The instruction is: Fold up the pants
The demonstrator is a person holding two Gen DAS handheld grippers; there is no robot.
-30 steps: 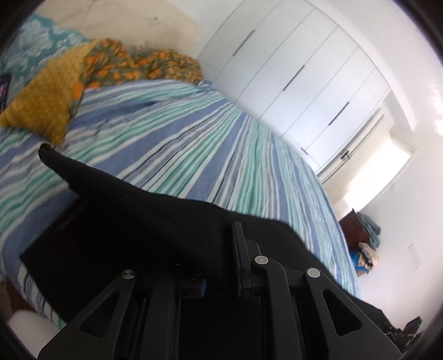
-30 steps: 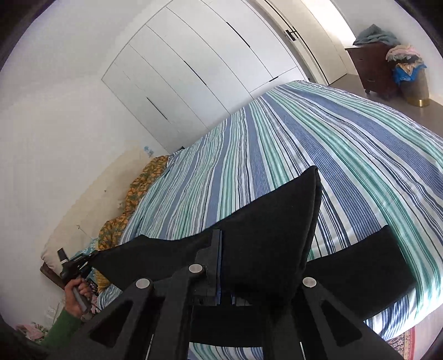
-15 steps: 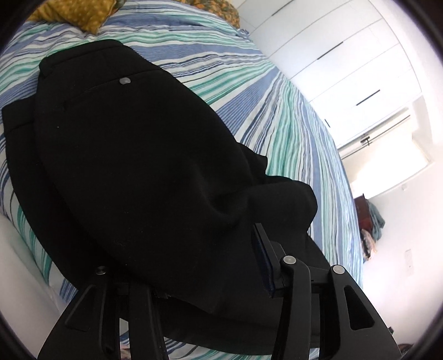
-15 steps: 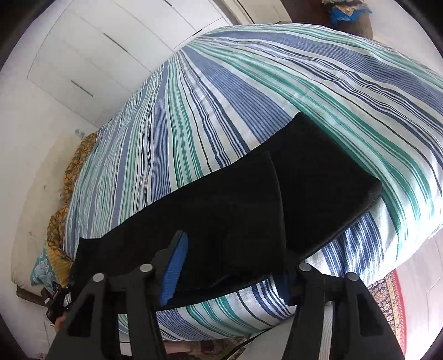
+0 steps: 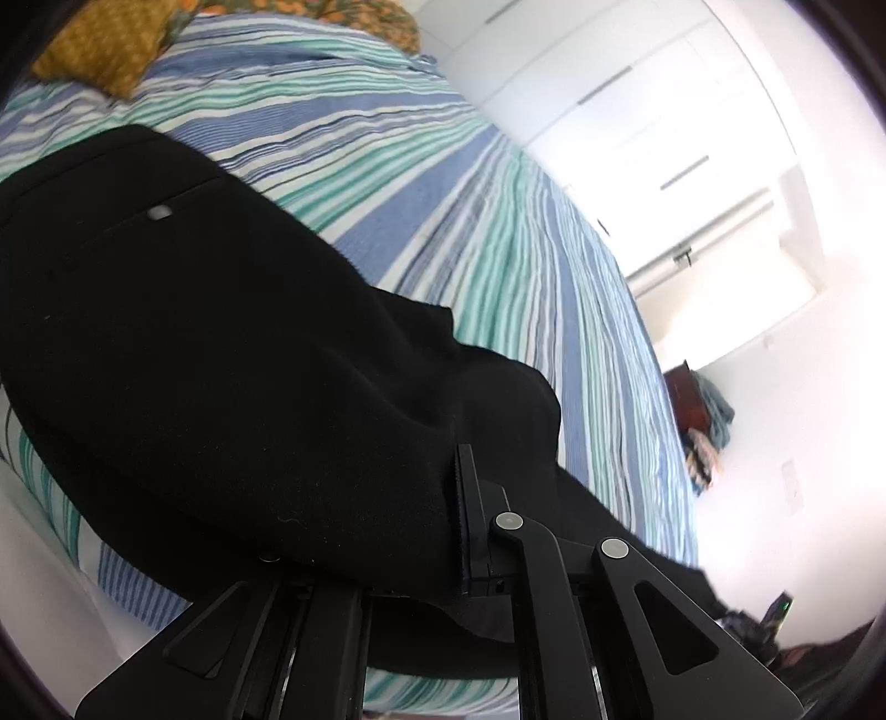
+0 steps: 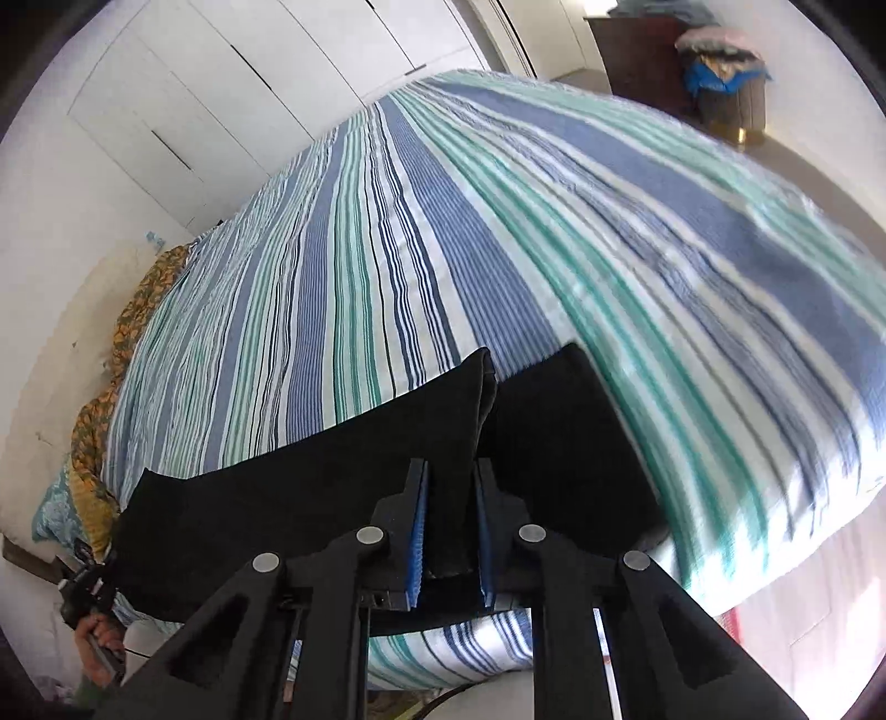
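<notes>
Black pants (image 5: 221, 360) lie folded along the near edge of the striped bed (image 5: 498, 221), with a back-pocket button facing up. My left gripper (image 5: 451, 498) is shut on the pants' near edge. Cloth drapes over its left finger and hides it. In the right wrist view the pants (image 6: 277, 515) stretch leftward, with a second layer lying to the right. My right gripper (image 6: 449, 465) points down at the bed edge. Its jaws are closing, and an upright fold of black cloth fills the gap between the blue pads (image 6: 416, 526).
A yellow pillow (image 5: 94, 50) and patterned bedding lie at the head of the bed. White wardrobe doors (image 6: 221, 83) line the far wall. A dark dresser (image 6: 637, 61) and a laundry basket (image 6: 731, 94) stand past the bed's foot. A person's hand (image 6: 97, 637) shows at lower left.
Both grippers sank toward the bed. The pants, held up a second ago, now lie flat on the bed. Both pairs of jaws opened half a second ago and have come together on cloth again.
</notes>
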